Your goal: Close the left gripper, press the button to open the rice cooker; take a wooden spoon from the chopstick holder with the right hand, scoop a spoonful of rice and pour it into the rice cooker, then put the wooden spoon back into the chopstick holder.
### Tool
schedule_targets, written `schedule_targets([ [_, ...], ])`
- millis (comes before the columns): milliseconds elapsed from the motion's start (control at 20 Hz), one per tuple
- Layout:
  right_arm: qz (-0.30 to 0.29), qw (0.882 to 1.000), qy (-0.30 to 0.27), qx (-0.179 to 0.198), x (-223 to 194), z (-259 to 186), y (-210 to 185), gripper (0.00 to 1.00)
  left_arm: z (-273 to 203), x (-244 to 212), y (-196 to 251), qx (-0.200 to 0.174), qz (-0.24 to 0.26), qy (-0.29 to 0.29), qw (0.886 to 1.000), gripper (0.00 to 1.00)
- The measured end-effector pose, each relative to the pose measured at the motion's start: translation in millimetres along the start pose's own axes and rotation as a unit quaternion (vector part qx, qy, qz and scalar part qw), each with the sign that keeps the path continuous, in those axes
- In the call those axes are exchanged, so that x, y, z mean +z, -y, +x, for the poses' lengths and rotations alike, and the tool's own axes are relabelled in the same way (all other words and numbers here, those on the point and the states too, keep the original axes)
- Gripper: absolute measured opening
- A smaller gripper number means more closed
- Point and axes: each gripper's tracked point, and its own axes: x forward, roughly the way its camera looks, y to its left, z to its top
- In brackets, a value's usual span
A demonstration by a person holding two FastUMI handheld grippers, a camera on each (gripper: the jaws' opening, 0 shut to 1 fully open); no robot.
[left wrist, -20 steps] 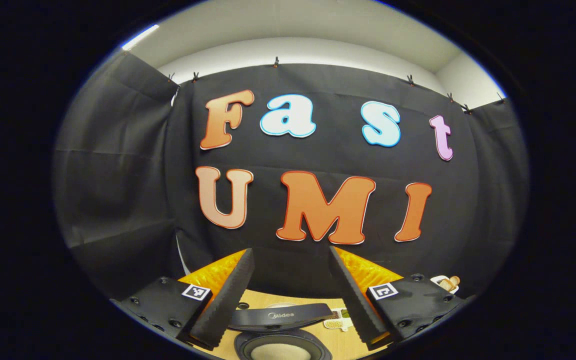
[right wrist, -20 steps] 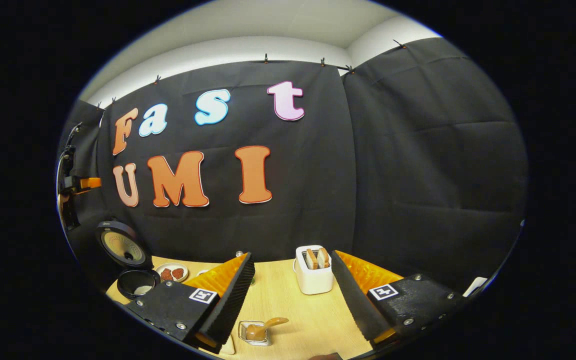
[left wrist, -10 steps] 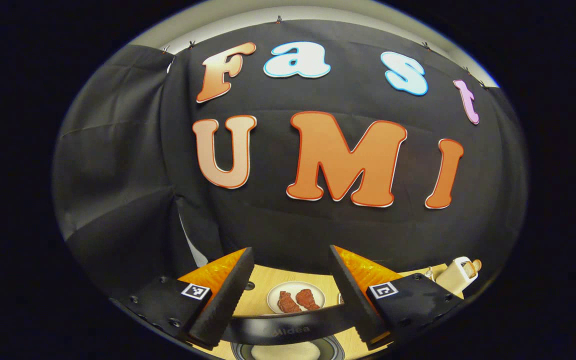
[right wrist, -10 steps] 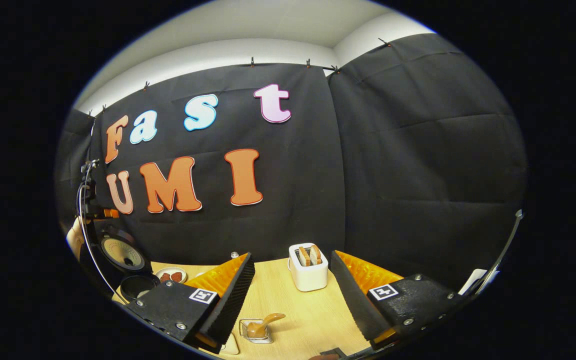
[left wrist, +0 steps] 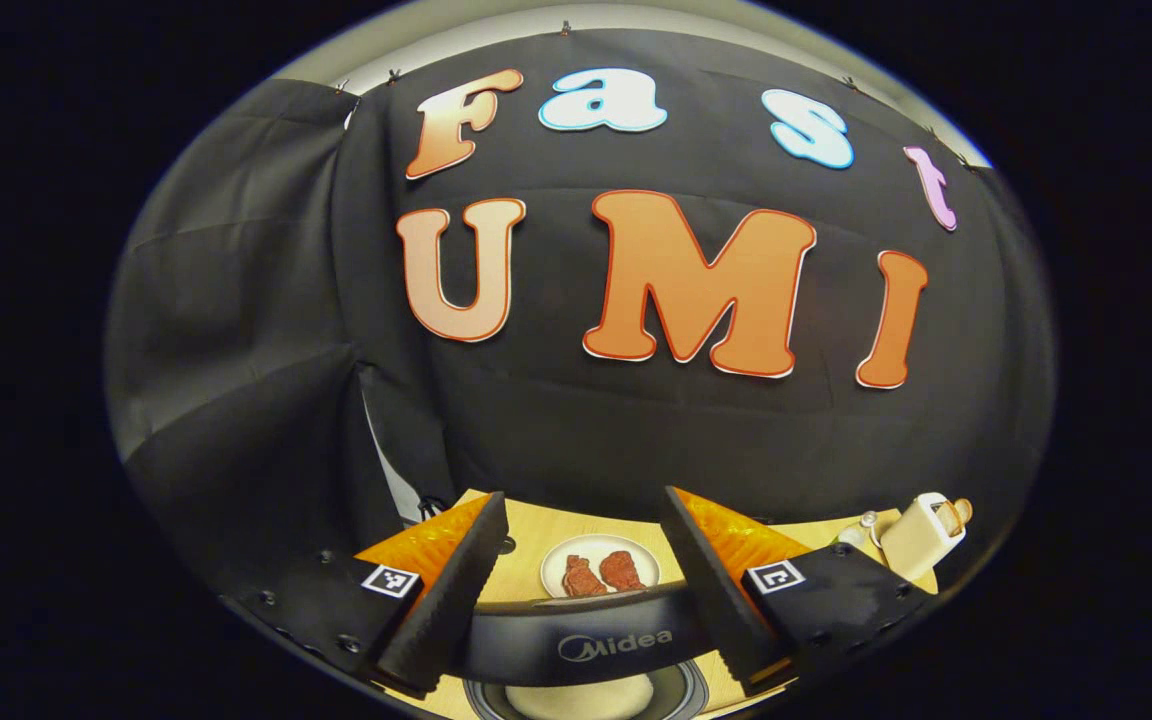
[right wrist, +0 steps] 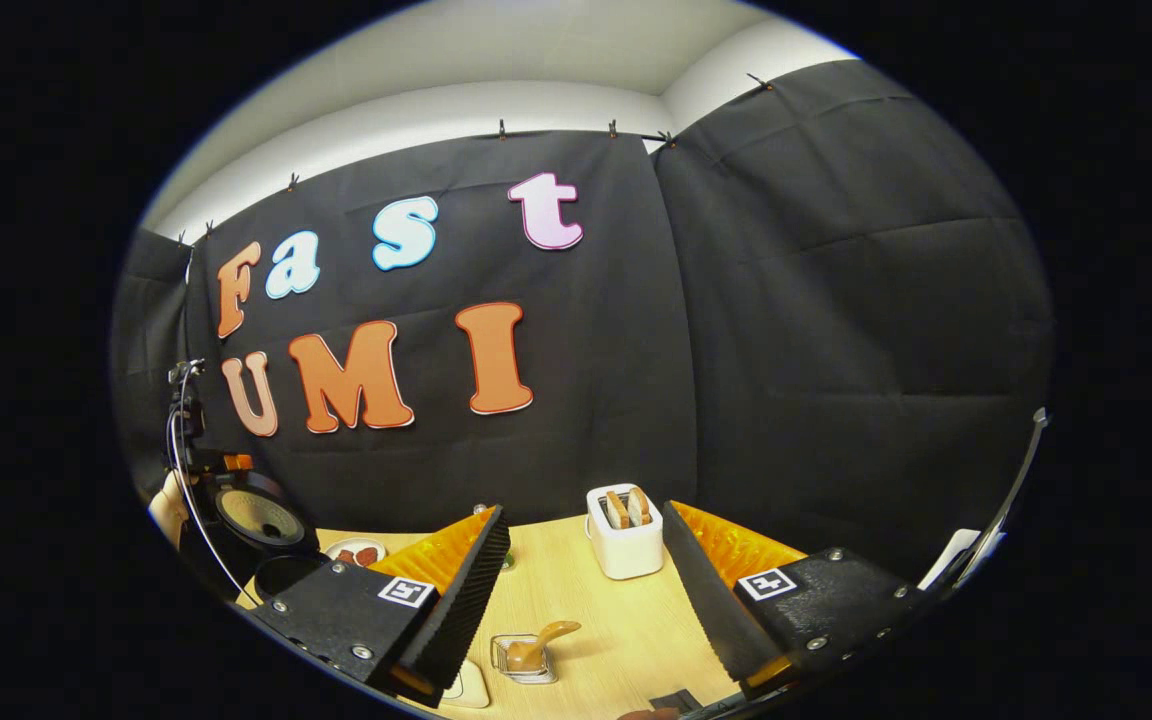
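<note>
Wooden table (right wrist: pixel 626 630) — toaster (right wrist: pixel 626 535), rice cooker (right wrist: pixel 261 525), plate (left wrist: pixel 596 562), small glass dish (right wrist: pixel 524 660).

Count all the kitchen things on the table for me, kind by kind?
Rice cooker: 1
Toaster: 1
Plate of reddish food: 1
Chopstick holder: 1
Wooden spoon: 1
Total: 5
</note>
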Motion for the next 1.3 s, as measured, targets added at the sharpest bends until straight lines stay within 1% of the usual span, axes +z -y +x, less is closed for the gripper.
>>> schedule_targets([
  [50,0.001,1.000,0.002,0.004,1.0,-2.7,-1.4,0.95,-5.5,-3.2,0.9,-0.001,0.000,0.006,1.000,1.00],
  [100,0.002,1.000,0.002,0.008,0.6,-4.5,-1.2,0.95,-13.8,-7.8,3.4,-0.002,0.001,0.007,1.000,1.00],
  [150,0.002,1.000,0.002,0.013,0.6,-6.4,-2.2,0.95,-21.4,-16.3,5.1,-0.002,0.002,0.002,1.000,0.98],
  [200,0.002,1.000,0.001,0.018,0.1,-7.3,-2.7,0.95,-29.1,-27.0,7.5,-0.001,0.002,-0.001,1.000,0.98],
  [250,0.000,1.000,-0.001,0.023,-0.8,-8.7,-3.5,0.95,-38.3,-35.6,9.0,0.000,0.002,-0.005,1.000,1.00],
  [350,-0.004,0.999,-0.005,0.034,-2.6,-10.7,-5.9,0.95,-56.3,-56.9,12.5,0.008,0.003,-0.014,1.000,0.98],
  [500,-0.009,0.999,-0.009,0.049,-5.7,-10.8,-9.5,0.95,-78.5,-88.5,16.9,0.019,0.019,-0.024,0.999,1.00],
  [550,-0.010,0.998,-0.010,0.055,-7.0,-10.7,-11.4,0.95,-84.7,-99.0,17.5,0.023,0.022,-0.026,0.999,0.98],
  [750,-0.014,0.997,-0.022,0.075,-14.6,-12.5,-15.0,0.95,-104.5,-151.6,22.1,0.030,0.007,-0.047,0.998,1.00],
  [800,-0.016,0.997,-0.023,0.078,-16.0,-12.0,-15.1,0.95,-107.5,-162.1,23.5,0.031,0.011,-0.050,0.998,0.99],
  [900,-0.016,0.996,-0.026,0.084,-17.8,-12.2,-15.5,0.95,-111.7,-171.2,22.7,0.036,0.027,-0.035,0.998,0.99],
  [1000,-0.013,0.995,-0.030,0.090,-19.7,-12.9,-16.3,0.95,-115.1,-179.5,23.0,0.041,0.022,-0.022,0.999,0.99],
  [1150,-0.012,0.995,-0.032,0.095,-22.3,-11.9,-16.8,0.95,-117.3,-194.6,24.8,0.042,0.032,-0.016,0.999,1.00],
  [1200,-0.011,0.995,-0.034,0.097,-24.5,-11.4,-18.4,0.95,-116.4,-197.8,30.4,0.041,0.033,-0.015,0.999,1.00],
  [1250,-0.009,0.994,-0.037,0.098,-25.7,-11.5,-18.5,0.95,-114.6,-205.9,29.5,0.040,0.034,-0.021,0.998,0.98],
  [1300,-0.008,0.994,-0.040,0.099,-27.9,-11.1,-18.4,0.95,-114.5,-218.2,30.0,0.041,0.036,-0.032,0.998,0.99],
])
